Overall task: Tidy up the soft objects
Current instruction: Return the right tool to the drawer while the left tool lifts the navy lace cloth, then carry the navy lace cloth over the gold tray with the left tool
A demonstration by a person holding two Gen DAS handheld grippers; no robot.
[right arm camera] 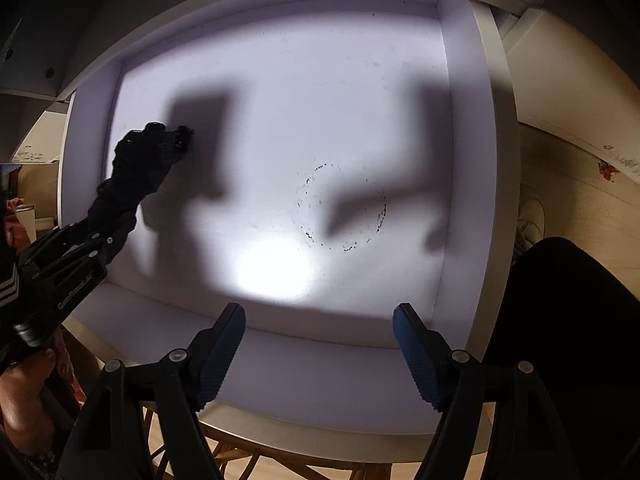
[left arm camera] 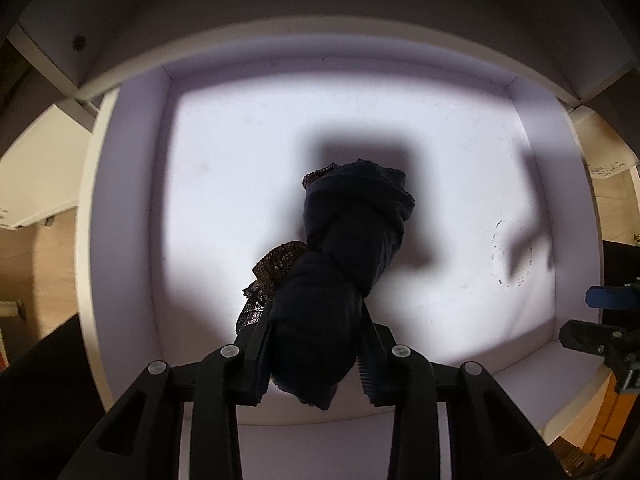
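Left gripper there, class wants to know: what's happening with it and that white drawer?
A person is putting soft items away. The left gripper is shut on a dark rolled garment with lace trim, held over the white drawer, whose visible floor is bare apart from a ring of dark specks. The right gripper is open, holding nothing, poised at the drawer's near edge.

The rolled cloth [left arm camera: 340,280], pinched in the left claw [left arm camera: 316,356], hangs over the drawer [left arm camera: 132,200] at frame centre. The right claw [right arm camera: 320,344] sits at the drawer's near edge, lower frame.
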